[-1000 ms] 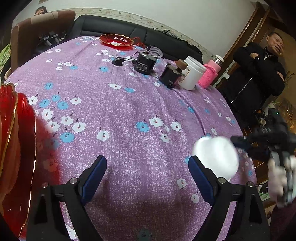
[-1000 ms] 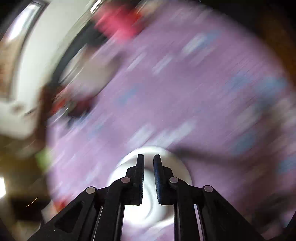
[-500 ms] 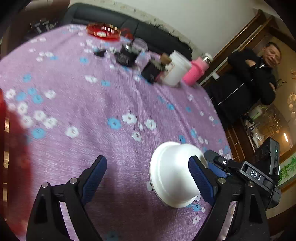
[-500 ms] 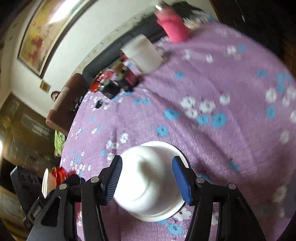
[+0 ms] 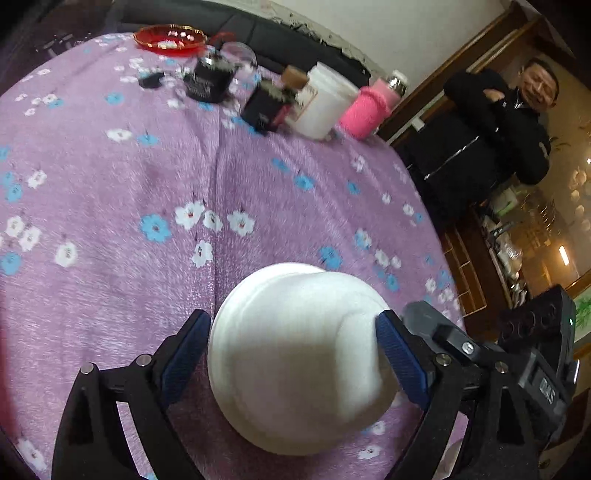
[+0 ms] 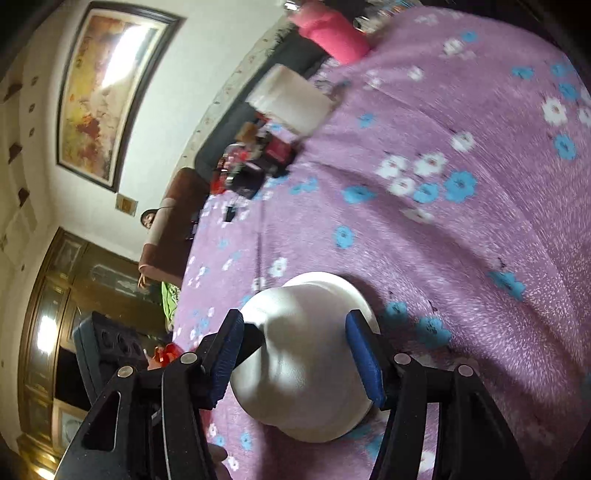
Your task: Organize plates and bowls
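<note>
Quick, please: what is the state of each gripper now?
Left gripper: open around the upside-down white bowl.
Right gripper: opening, bowl between its jaws.

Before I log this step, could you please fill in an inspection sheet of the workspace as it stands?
Surface: table with purple flowered cloth.
Job's things: white bowl upside down on the cloth; red dish at the far edge.
Clutter: white tub, pink-sleeved bottle, dark boxes.
Grippers: left gripper open, straddling the bowl; right gripper opening, bowl between its fingers.
Cables: nothing seen clearly.
Surroundings: black sofa, framed painting, bystander.
</note>
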Available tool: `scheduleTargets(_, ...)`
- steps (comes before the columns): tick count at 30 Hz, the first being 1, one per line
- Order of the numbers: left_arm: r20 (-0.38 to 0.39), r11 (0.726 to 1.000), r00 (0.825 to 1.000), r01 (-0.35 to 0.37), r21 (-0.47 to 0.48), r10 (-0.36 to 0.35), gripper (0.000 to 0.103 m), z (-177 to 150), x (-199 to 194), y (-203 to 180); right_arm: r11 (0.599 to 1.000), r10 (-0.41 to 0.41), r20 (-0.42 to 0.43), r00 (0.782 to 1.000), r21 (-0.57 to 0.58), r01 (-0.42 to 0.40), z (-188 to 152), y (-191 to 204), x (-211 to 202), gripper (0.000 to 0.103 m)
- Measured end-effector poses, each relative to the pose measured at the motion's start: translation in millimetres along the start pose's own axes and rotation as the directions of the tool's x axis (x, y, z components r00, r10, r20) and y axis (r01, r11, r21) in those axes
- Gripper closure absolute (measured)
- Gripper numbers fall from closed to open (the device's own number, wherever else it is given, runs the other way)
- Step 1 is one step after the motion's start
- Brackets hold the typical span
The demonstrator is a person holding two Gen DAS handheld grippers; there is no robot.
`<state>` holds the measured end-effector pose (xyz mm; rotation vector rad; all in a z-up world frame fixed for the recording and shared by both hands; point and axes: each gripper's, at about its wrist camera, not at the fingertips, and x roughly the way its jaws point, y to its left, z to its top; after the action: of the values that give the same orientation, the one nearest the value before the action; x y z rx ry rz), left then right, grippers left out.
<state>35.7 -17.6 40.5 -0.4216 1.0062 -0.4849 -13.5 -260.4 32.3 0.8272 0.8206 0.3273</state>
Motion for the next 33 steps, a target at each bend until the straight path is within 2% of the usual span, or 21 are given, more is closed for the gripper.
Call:
scheduleTargets(3, 0.051, 0.999, 0.998, 0.047, -0.006, -0.047, 0.014, 10, -23, -7, 0.998, 0.049, 0.040, 0.998, -0.039, -0.047, 2, 27, -18, 0.035)
scheduleTargets(5, 0.036, 0.988, 0.987, 0.155, -0.027, -0.154, 0.013, 14, -39, -9, 0.991, 0.117, 0.045, 0.992, -0.067, -0.113, 4, 46, -30, 0.035)
scheduleTargets(6, 0.047, 0.978, 0.978, 0.204, -0.035, -0.202, 0.013, 13, -50, -13, 0.976, 0.207, 0.001, 0.978, -0.068, -0.206, 4, 58, -31, 0.036)
scheduleTargets(7, 0.055, 0.969, 0.968, 0.245, -0.030, -0.243, 0.014, 13, -59, -16, 0.969, 0.235, 0.008, 0.972, -0.079, -0.234, 3, 70, -37, 0.036)
scheduleTargets(9, 0.079, 0.960, 0.957, 0.280, -0.013, -0.278, 0.014, 13, -75, -21, 0.955, 0.278, 0.009, 0.961, -0.109, -0.275, 4, 87, -48, 0.036)
scheduleTargets(11, 0.071, 0.954, 0.951, 0.301, -0.009, -0.299, 0.014, 14, -85, -23, 0.941, 0.317, -0.009, 0.948, -0.123, -0.316, 5, 101, -52, 0.036)
scheduleTargets(12, 0.072, 0.957, 0.954, 0.290, -0.003, -0.289, 0.014, 14, -90, -23, 0.946, 0.299, 0.000, 0.954, -0.131, -0.297, 6, 104, -55, 0.036)
scheduleTargets(13, 0.084, 0.968, 0.964, 0.250, 0.016, -0.251, 0.013, 13, -97, -25, 0.954, 0.267, 0.042, 0.963, -0.151, -0.258, 5, 105, -61, 0.036)
scheduleTargets(15, 0.122, 0.990, 0.985, 0.115, 0.079, -0.125, 0.012, 6, -108, -24, 0.969, 0.179, 0.084, 0.980, -0.189, -0.161, 0, 103, -71, 0.036)
scheduleTargets(17, 0.144, 0.992, 0.989, -0.004, 0.127, -0.015, 0.012, -3, -108, -20, 0.979, 0.055, 0.090, 0.994, -0.200, -0.036, -4, 92, -71, 0.036)
scheduleTargets(18, 0.143, 0.991, 0.990, -0.036, 0.132, 0.017, 0.012, -7, -103, -16, 0.978, -0.025, 0.087, 0.996, -0.203, 0.042, -7, 82, -68, 0.036)
scheduleTargets(20, 0.108, 0.991, 0.992, -0.078, 0.108, 0.066, 0.012, -18, -90, 1, 0.974, -0.111, 0.059, 0.992, -0.193, 0.120, -13, 62, -59, 0.036)
scheduleTargets(22, 0.069, 0.992, 0.993, -0.104, 0.072, 0.099, 0.012, -25, -77, 17, 0.971, -0.164, 0.049, 0.985, -0.170, 0.170, -20, 43, -51, 0.037)
scheduleTargets(23, 0.048, 0.992, 0.992, -0.116, 0.048, 0.114, 0.012, -31, -70, 25, 0.961, -0.215, 0.055, 0.975, -0.163, 0.221, -23, 33, -48, 0.037)
scheduleTargets(24, 0.035, 0.993, 0.993, -0.111, 0.032, 0.110, 0.012, -34, -67, 30, 0.957, -0.239, 0.052, 0.970, -0.154, 0.244, -25, 24, -45, 0.037)
scheduleTargets(25, 0.024, 0.995, 0.995, -0.099, 0.019, 0.099, 0.012, -39, -66, 34, 0.966, -0.222, 0.036, 0.974, -0.128, 0.225, -29, 12, -45, 0.037)
scheduleTargets(26, 0.013, 0.996, 0.996, -0.091, 0.012, 0.091, 0.012, -42, -60, 36, 0.984, -0.163, 0.005, 0.987, -0.073, 0.163, -31, -2, -42, 0.037)
scheduleTargets(28, -0.014, 0.994, 0.994, -0.107, -0.004, 0.107, 0.012, -47, -47, 38, 0.996, -0.081, -0.035, 0.996, 0.038, 0.082, -33, -23, -36, 0.037)
scheduleTargets(29, -0.037, 0.994, 0.994, -0.108, -0.012, 0.107, 0.012, -50, -38, 39, 0.995, -0.055, -0.048, 0.997, 0.078, 0.059, -35, -30, -31, 0.037)
scheduleTargets(31, -0.022, 0.995, 0.995, -0.096, -0.010, 0.096, 0.010, -53, -35, 38, 0.991, -0.022, -0.080, 0.997, 0.128, 0.032, -42, -38, -20, 0.034)
scheduleTargets(33, -0.040, 0.998, 0.997, -0.060, -0.007, 0.060, 0.010, -55, -30, 36, 0.991, -0.009, -0.055, 0.998, 0.135, 0.016, -45, -37, -22, 0.026)
